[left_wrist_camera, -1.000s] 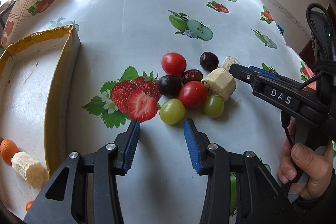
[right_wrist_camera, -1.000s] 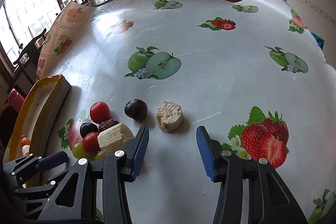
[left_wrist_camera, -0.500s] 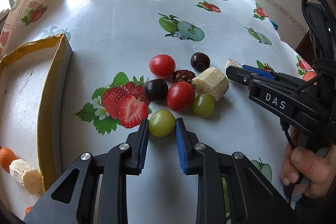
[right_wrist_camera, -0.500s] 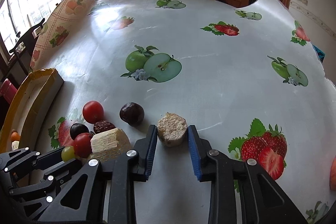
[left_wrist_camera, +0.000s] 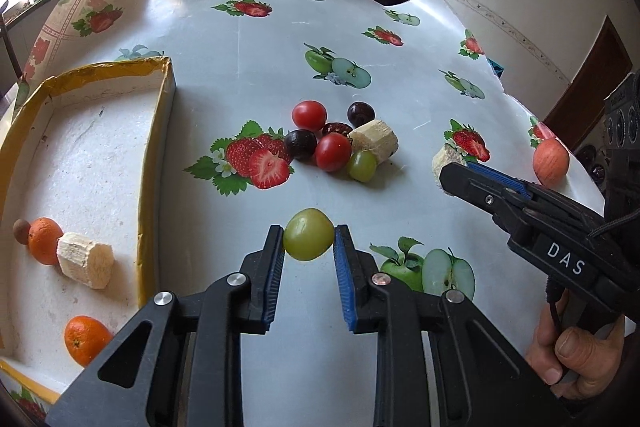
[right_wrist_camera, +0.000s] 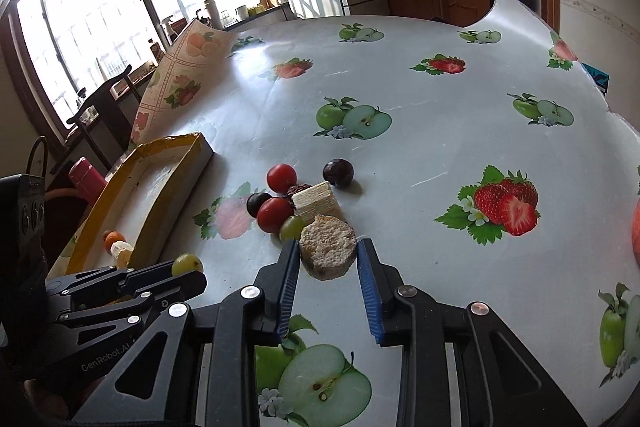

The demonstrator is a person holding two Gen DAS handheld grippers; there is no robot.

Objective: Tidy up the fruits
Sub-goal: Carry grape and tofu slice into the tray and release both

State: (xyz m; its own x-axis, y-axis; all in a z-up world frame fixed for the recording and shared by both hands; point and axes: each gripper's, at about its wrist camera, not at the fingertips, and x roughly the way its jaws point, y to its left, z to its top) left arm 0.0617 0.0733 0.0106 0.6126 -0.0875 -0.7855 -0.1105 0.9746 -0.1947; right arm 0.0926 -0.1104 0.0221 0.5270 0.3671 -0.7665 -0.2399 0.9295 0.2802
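My left gripper is shut on a green grape and holds it above the tablecloth; it also shows in the right wrist view. My right gripper is shut on a pale banana chunk, lifted off the table, also seen in the left wrist view. A pile of fruit lies mid-table: two red tomatoes, dark cherries, a green grape and a banana piece. The yellow-rimmed tray on the left holds two oranges and a banana piece.
A peach-coloured fruit lies at the table's right edge. The tablecloth is folded up at the far left. A chair and a red bottle stand beyond the table's left side.
Both grippers closed on their fruit and lifted: the left pulled the green grape back from the pile, the right raised the banana chunk off the table.
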